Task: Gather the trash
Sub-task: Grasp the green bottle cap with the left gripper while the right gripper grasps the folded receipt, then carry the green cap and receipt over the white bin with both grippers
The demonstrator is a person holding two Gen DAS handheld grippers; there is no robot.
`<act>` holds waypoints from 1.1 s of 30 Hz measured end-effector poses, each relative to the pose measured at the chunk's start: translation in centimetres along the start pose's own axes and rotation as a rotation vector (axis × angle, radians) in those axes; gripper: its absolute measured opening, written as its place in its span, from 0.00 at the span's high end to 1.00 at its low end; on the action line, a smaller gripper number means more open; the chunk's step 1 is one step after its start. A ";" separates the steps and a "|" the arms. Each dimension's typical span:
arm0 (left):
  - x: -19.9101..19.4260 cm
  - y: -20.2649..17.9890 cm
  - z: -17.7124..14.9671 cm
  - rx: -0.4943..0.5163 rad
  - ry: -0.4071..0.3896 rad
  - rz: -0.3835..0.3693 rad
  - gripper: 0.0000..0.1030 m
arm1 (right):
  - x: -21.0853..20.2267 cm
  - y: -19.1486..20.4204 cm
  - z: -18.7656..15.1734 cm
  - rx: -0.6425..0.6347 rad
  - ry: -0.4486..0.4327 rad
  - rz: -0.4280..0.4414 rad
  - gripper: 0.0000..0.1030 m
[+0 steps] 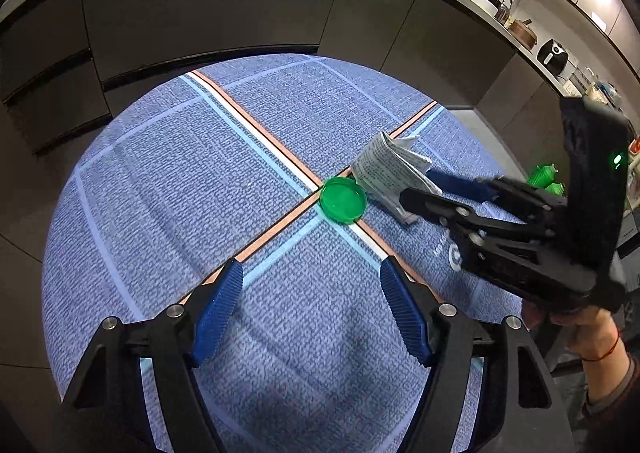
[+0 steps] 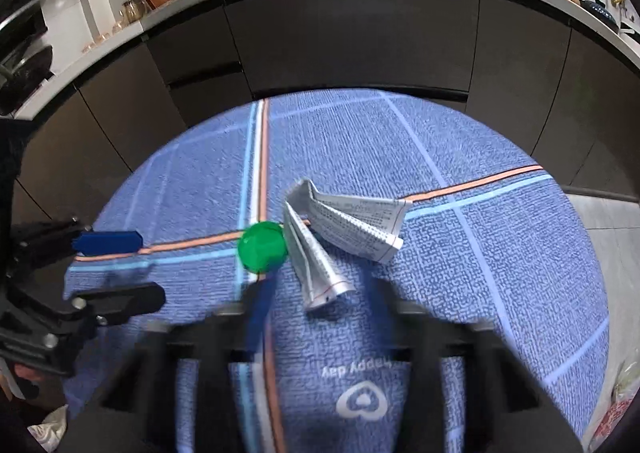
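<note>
A green round lid [image 1: 343,199] lies on the blue tablecloth [image 1: 168,173] where the orange and white stripes cross; it also shows in the right wrist view [image 2: 262,246]. A folded printed paper [image 1: 390,173] lies just right of the lid, seen too in the right wrist view [image 2: 344,229]. My left gripper [image 1: 312,285] is open and empty, a little short of the lid. My right gripper [image 1: 420,187] is open, its fingers on either side of the paper's near end. In its own view the right gripper [image 2: 316,293] is blurred.
Dark cabinets [image 1: 240,5] under a white counter with kitchenware curve behind the round table. A green crumpled object [image 1: 544,175] sits past the table's right edge. The cloth has a "happy day" logo [image 2: 362,393] near the right gripper.
</note>
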State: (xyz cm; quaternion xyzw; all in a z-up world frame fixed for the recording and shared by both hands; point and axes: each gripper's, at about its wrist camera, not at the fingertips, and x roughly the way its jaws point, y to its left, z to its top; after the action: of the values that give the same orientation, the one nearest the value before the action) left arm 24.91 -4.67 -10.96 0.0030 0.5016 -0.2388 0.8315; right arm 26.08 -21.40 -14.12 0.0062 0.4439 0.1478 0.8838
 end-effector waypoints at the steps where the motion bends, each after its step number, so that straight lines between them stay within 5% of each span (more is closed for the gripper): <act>1: 0.3 -0.1 0.3 0.002 0.003 -0.004 0.35 | 0.2 -0.1 -0.2 -0.001 0.004 -0.003 0.97; 9: 4.5 -2.6 3.0 0.081 0.037 0.009 0.41 | -2.8 -1.1 -3.0 0.026 -0.041 -0.007 0.97; 16: 7.4 -4.7 4.5 0.154 0.026 0.103 0.44 | -4.1 -1.9 -5.2 0.040 -0.027 -0.032 0.97; 22: 8.0 -5.3 4.8 0.191 0.006 0.178 0.66 | -4.9 -2.1 -5.8 0.054 -0.041 -0.026 0.97; 33: 5.5 -5.8 3.0 0.158 -0.014 0.125 0.67 | -7.4 -1.3 -6.5 0.058 -0.071 -0.024 0.96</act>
State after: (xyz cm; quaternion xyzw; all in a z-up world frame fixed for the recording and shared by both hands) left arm 27.18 -12.70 -12.69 0.0981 0.4744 -0.2254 0.8453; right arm 17.15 -25.43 -12.42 0.0317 0.4164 0.1238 0.9002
